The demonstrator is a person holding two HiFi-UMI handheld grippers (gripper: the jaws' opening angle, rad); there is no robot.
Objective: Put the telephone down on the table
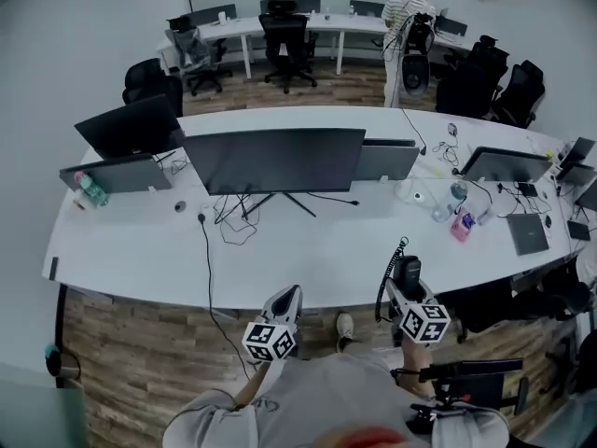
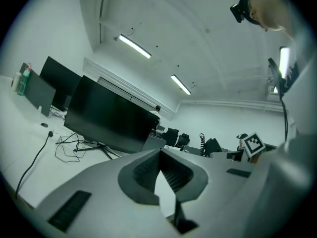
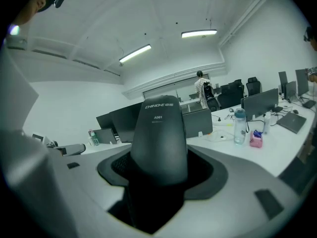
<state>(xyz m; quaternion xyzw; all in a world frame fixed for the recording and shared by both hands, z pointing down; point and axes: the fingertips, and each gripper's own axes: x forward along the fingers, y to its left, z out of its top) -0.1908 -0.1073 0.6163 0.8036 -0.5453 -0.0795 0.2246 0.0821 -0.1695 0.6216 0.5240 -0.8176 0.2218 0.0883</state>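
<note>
We hold the black telephone [image 3: 158,133] upright, clamped between the jaws of our right gripper [image 1: 407,286] at the near edge of the white table [image 1: 140,241]. Its coiled cord [image 1: 384,292] hangs at its left. Our left gripper [image 1: 285,302], to the left by the same edge, has its jaws closed on nothing.

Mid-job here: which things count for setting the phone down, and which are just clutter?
Job: telephone, clamped in the right gripper; white table.
Lying about: large monitor, water bottle, pink box, grey laptop; left gripper, empty.
</note>
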